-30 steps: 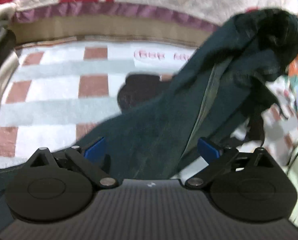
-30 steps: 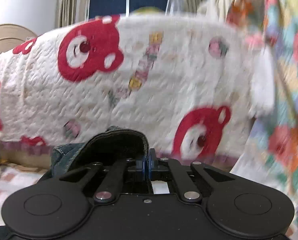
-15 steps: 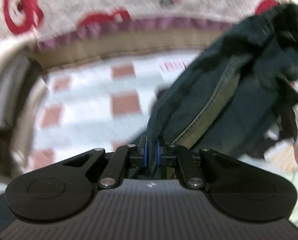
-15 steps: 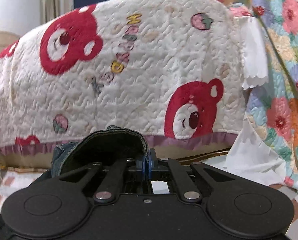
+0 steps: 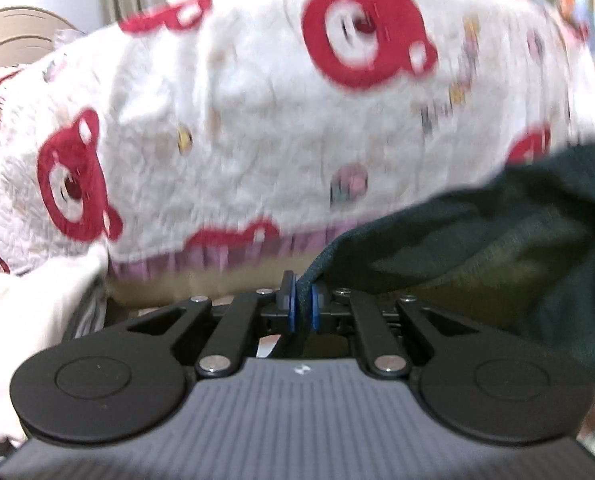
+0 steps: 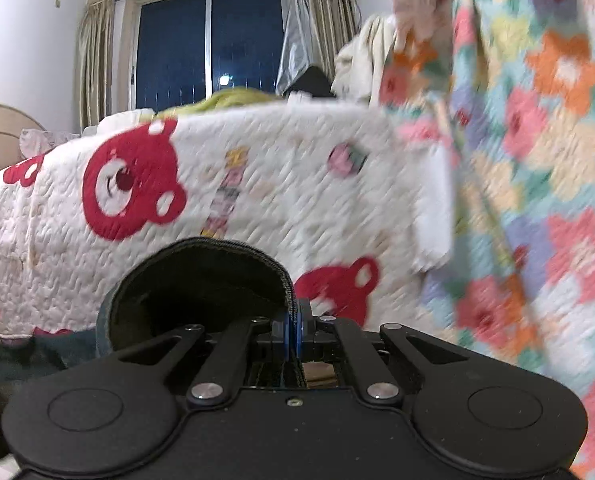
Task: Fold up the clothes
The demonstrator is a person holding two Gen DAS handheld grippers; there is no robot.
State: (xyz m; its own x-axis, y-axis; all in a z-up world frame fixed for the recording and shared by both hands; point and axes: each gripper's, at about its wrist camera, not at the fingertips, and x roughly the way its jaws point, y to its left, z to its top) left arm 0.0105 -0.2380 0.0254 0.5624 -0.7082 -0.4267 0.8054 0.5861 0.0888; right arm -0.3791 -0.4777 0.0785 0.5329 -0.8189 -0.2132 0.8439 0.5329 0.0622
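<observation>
Hanging in the air between two grippers: a dark denim garment (image 5: 477, 248), lifted off the checked floor mat that filled the left wrist view a second ago. Pinched at a stitched hem by the left gripper (image 5: 303, 306), blue pads pressed tight on the cloth, where a second ago those fingers stood wide apart around it. Held too by the right gripper (image 6: 293, 334), clamped as before on another hem, with the cloth arching up in a dark loop (image 6: 197, 276) to the left of its fingers. Tilting upward now, both views, away from the mat and toward the white quilt with red bear faces (image 5: 257, 120) draped ahead, with a flowered quilt (image 6: 537, 160) at the right and a dark window (image 6: 209, 48) behind. Blurred in both views, suggesting fast motion. Judged from this: garment gripped at two points and raised, fit for a shake-out or spreading flat before a fold; no fold visible, most of the cloth out of sight.
</observation>
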